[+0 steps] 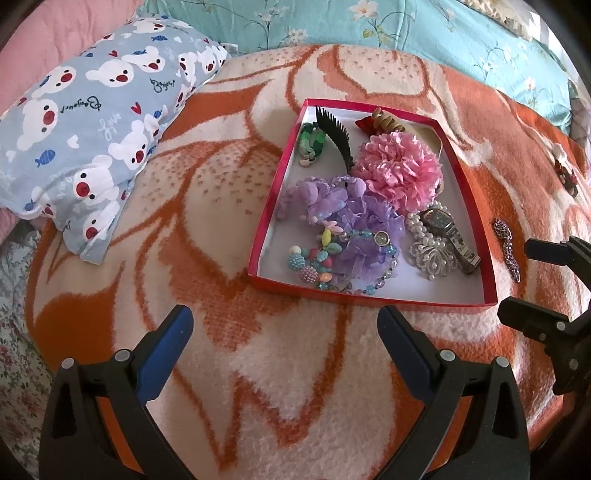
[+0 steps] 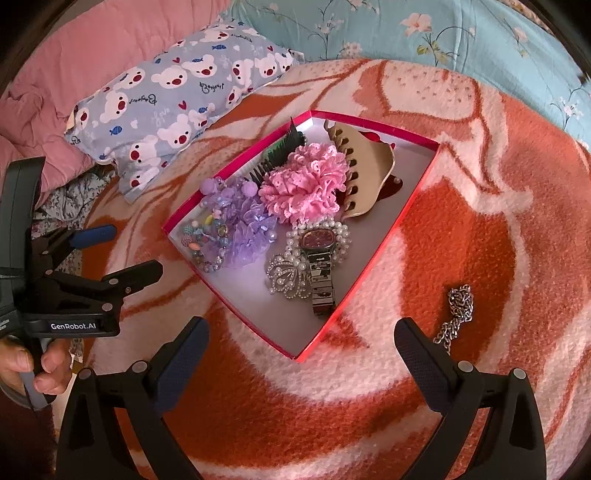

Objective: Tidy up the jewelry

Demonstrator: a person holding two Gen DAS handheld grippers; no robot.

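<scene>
A red-rimmed box [image 1: 373, 295] [image 2: 417, 206] lies on an orange and white blanket. It holds a pink scrunchie [image 1: 399, 170] [image 2: 306, 184], a purple scrunchie [image 1: 354, 221] [image 2: 247, 229], a beaded bracelet [image 1: 321, 258], a watch [image 1: 447, 232] [image 2: 319, 258], pearls, a black comb [image 1: 336, 136] and a beige claw clip [image 2: 365, 173]. A silver chain [image 1: 508, 247] [image 2: 456, 314] lies on the blanket right of the box. My left gripper [image 1: 284, 332] is open and empty before the box. My right gripper [image 2: 301, 343] is open and empty near the box's front corner, left of the chain.
A blue bear-print pillow [image 1: 96, 125] [image 2: 173, 103] lies left of the box. A pink quilt [image 2: 92, 59] and a teal floral quilt [image 1: 369, 26] lie behind. A small dark trinket [image 1: 567, 173] lies on the blanket at the far right.
</scene>
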